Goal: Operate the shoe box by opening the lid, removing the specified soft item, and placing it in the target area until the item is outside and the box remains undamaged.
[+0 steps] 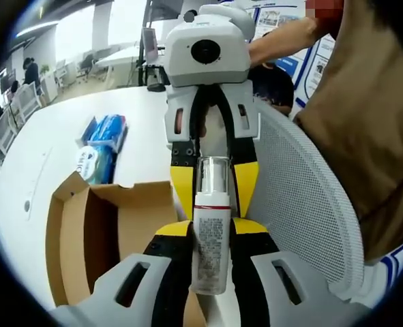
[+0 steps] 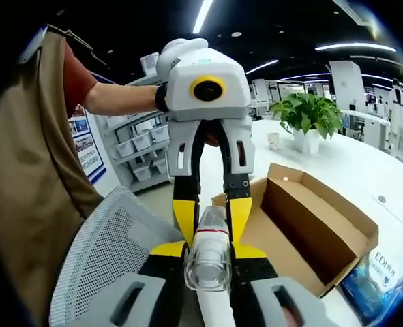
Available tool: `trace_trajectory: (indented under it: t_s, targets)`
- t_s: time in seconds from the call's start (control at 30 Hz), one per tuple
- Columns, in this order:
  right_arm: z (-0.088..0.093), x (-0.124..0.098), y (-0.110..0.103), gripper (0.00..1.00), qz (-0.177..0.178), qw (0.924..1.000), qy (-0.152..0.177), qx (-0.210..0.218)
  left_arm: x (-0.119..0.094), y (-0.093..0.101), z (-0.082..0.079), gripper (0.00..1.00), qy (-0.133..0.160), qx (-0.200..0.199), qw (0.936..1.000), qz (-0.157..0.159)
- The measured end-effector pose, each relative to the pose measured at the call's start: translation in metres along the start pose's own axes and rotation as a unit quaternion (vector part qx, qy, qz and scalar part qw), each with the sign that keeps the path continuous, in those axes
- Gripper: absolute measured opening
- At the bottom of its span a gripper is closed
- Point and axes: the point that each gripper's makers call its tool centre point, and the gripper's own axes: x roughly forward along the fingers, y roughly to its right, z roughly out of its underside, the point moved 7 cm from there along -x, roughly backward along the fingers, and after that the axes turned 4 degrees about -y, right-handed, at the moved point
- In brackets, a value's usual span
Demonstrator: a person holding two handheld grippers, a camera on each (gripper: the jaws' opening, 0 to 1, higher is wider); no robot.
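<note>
A white bottle [image 1: 211,255] with a clear cap [image 1: 213,176] hangs between both grippers, which face each other above an office chair. My left gripper [image 1: 211,228] is shut on the bottle's white body. My right gripper [image 1: 213,178] reaches in from above, its yellow tips closed on the cap. In the right gripper view the cap [image 2: 208,267] points at the camera between my right gripper [image 2: 208,251] jaws, and the left gripper [image 2: 211,214] holds the body beyond. The brown cardboard shoe box [image 1: 85,231] [image 2: 317,225] stands open on the table.
A white mesh chair back [image 1: 303,204] [image 2: 99,252] lies under the grippers. Blue wipe packs [image 1: 102,146] [image 2: 375,279] rest on the white table [image 1: 44,157] [image 2: 351,163] beside the box. A potted plant [image 2: 310,112] stands farther back. A person in brown [image 1: 371,122] is close by.
</note>
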Motion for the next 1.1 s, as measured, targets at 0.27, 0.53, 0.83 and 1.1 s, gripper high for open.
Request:
trace_trajectory:
  t_s: [0.27,0.53,0.83,1.1]
  targets:
    - [-0.001,-0.006,0.001,0.18,-0.002,0.9999,0.012,0.01,-0.001,-0.001,0.002,0.19,0.0,-0.004,1.0,0.002]
    - [-0.001,-0.003,0.001,0.18,0.003,0.9996,0.019,0.02,-0.001,-0.001,0.003,0.19,-0.003,-0.008,1.0,0.001]
    - [-0.006,-0.006,0.002,0.17,0.006,0.9995,0.022,0.022,0.0,-0.002,0.004,0.2,0.013,-0.023,0.9996,-0.004]
    - [-0.008,-0.013,0.007,0.17,0.003,0.9995,0.005,0.031,0.006,-0.004,0.001,0.2,0.031,-0.035,0.9989,-0.009]
